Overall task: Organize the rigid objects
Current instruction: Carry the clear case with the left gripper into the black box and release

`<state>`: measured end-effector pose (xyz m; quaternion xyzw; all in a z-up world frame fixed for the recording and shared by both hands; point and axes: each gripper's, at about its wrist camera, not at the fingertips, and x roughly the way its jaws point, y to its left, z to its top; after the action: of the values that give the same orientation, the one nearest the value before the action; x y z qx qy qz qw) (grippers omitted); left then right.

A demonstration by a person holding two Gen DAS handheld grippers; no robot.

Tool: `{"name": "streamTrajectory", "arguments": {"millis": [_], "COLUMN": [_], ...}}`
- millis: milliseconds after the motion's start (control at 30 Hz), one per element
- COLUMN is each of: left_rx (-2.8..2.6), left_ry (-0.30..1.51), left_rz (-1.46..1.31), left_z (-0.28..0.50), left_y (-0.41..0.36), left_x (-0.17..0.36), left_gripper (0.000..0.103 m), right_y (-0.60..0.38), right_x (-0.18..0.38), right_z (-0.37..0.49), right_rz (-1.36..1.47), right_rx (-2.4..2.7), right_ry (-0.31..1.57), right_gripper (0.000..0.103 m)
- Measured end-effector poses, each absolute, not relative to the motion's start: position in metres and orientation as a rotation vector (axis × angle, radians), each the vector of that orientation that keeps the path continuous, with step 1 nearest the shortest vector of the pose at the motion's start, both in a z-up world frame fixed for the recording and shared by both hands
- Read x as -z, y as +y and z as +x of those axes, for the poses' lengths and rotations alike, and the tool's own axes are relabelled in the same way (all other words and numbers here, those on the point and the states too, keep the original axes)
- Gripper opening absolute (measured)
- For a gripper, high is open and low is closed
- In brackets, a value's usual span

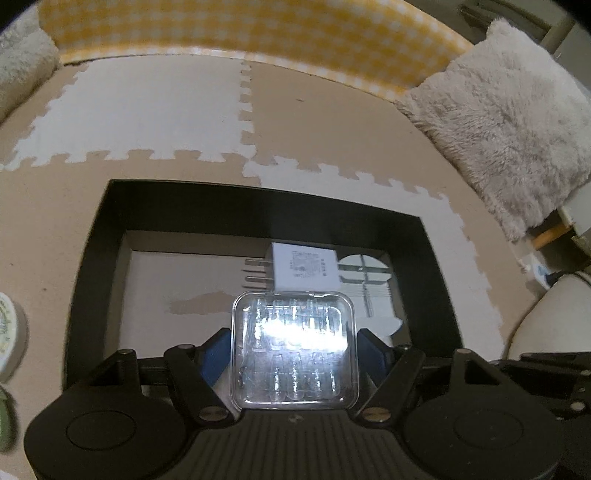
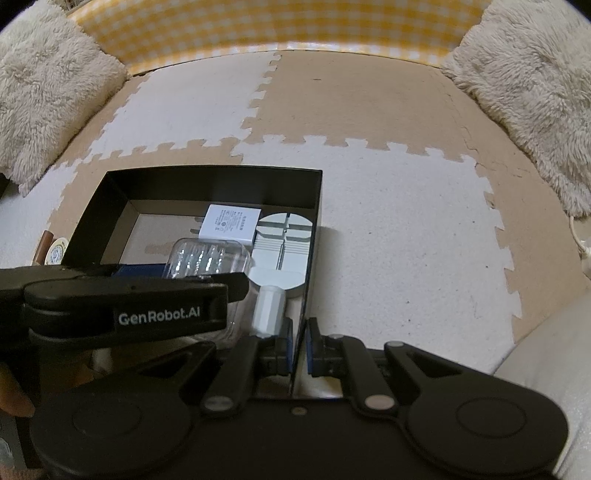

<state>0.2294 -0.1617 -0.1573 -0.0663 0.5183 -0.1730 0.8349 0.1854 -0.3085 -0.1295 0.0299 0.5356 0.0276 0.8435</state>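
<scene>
Over black box (image 1: 96,236) | left claw (image 1: 295,354) clamps clear case (image 1: 293,350) | right claw (image 2: 300,347) pinches box wall, right view only

Puzzle foam mat (image 2: 388,229), yellow gingham cloth (image 1: 229,29), fluffy cushions (image 1: 506,136)

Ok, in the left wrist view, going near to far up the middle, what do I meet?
Left gripper → clear plastic case held between its fingers → white plug adapter on the box floor → far wall of the black box → foam puzzle mat → yellow checked fabric.
</scene>
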Motion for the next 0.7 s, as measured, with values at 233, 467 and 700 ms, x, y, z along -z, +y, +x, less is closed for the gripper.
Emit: {"name": "streamTrajectory", "arguments": {"millis": [233, 467, 700], "left_rx": [0.347, 0.353, 0.369], "left_ry": [1.106, 1.118, 1.141], "left_rz": [-0.158, -0.185, -0.253], "left_z": [0.2298, 0.2284, 0.2273], "left_y": [-0.1588, -0.1582, -0.1570], "left_x": [0.1574, 0.1565, 0.1567], "left_gripper": [0.085, 0.090, 0.090], "right_y": [-0.3080, -0.3079, -0.3078], "right_x": [0.1295, 0.1295, 0.1293], "right_z": [0.1853, 0.1853, 0.1853], "right_rz": [0.060, 0.060, 0.061], "right_rx": [-0.058, -0.059, -0.059], "right_ry": [1.131, 1.131, 1.131], "right_gripper": [0.007, 0.007, 0.007]}}
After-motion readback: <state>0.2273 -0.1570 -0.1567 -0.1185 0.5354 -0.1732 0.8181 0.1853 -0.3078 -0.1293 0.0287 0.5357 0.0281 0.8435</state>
